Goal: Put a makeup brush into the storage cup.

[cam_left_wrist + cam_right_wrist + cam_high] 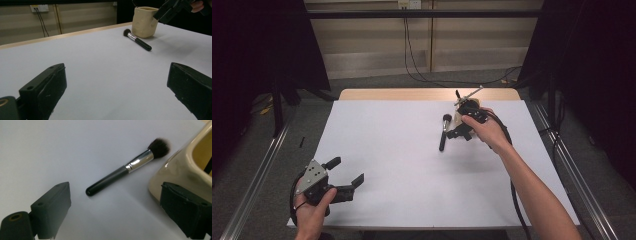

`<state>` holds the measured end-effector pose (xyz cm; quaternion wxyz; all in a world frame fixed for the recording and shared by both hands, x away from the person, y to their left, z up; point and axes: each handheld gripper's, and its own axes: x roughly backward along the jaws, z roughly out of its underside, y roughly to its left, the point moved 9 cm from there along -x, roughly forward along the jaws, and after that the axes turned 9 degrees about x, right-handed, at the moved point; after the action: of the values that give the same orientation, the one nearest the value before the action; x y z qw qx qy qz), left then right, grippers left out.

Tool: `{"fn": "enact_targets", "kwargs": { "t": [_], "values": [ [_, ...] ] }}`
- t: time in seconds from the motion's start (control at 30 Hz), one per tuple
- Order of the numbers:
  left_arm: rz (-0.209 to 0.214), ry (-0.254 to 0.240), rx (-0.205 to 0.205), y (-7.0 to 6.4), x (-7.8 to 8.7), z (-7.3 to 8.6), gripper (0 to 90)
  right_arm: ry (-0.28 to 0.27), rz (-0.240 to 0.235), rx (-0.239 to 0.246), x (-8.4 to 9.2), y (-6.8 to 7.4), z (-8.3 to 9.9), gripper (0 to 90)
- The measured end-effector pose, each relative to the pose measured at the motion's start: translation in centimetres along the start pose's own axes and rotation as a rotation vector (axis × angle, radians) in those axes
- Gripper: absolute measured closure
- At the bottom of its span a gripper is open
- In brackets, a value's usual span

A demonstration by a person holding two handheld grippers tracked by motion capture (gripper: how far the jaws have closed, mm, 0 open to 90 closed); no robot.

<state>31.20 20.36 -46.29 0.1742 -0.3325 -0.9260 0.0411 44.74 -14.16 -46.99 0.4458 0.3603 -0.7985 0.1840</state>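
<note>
A makeup brush (pixel 444 132) with a black handle, silver ferrule and dark bristles lies flat on the white table (pixel 402 170); its bristles point toward the far edge. Just to its right stands a cream ceramic cup (pixel 143 22), partly covered in the high view by my right gripper (pixel 460 132). That gripper hovers at the cup's near side, open, with the brush (pixel 125 170) ahead between its jaws and the cup's wall (pixel 182 172) beside the right jaw. A thin dark item sticks out of the cup. My left gripper (pixel 346 171) rests open and holds nothing at the near left corner.
A wooden strip (pixel 427 94) edges the table's far side. Metal rails (pixel 257 180) run along both sides of the table, and black curtains hang left and right. Cables (pixel 412 65) drop down the back wall to the floor.
</note>
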Motion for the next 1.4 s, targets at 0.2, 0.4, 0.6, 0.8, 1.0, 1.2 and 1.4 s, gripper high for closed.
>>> {"fn": "enact_targets", "kwargs": {
  "t": [0.2,0.4,0.6,0.8,1.0,1.2,1.4],
  "values": [
    [0.002,0.001,-0.001,0.0,-0.1,0.0,2.5,0.07,-0.028,-0.033,-0.9,0.0,0.6,10.4],
    [0.001,0.001,0.0,0.0,0.0,0.0,2.5,0.119,-0.056,-0.05,-1.6,0.3,0.6,10.5],
    [-0.002,0.003,-0.004,0.1,0.0,0.0,2.5,0.146,-0.082,-0.052,-2.5,0.5,0.5,8.9],
    [0.001,0.005,-0.006,0.1,0.0,0.1,2.5,0.181,-0.091,-0.068,-3.2,0.7,0.4,6.9],
    [0.0,0.006,-0.001,0.1,0.1,0.1,2.6,0.225,-0.084,-0.101,-4.1,0.6,0.3,5.5],
    [0.002,0.004,-0.001,0.1,0.1,0.1,2.5,0.269,-0.084,-0.13,-5.2,0.6,0.4,7.7],
    [0.003,0.004,-0.002,0.1,0.1,0.1,2.5,0.303,-0.082,-0.159,-6.3,0.8,0.3,10.9]
  ]
}}
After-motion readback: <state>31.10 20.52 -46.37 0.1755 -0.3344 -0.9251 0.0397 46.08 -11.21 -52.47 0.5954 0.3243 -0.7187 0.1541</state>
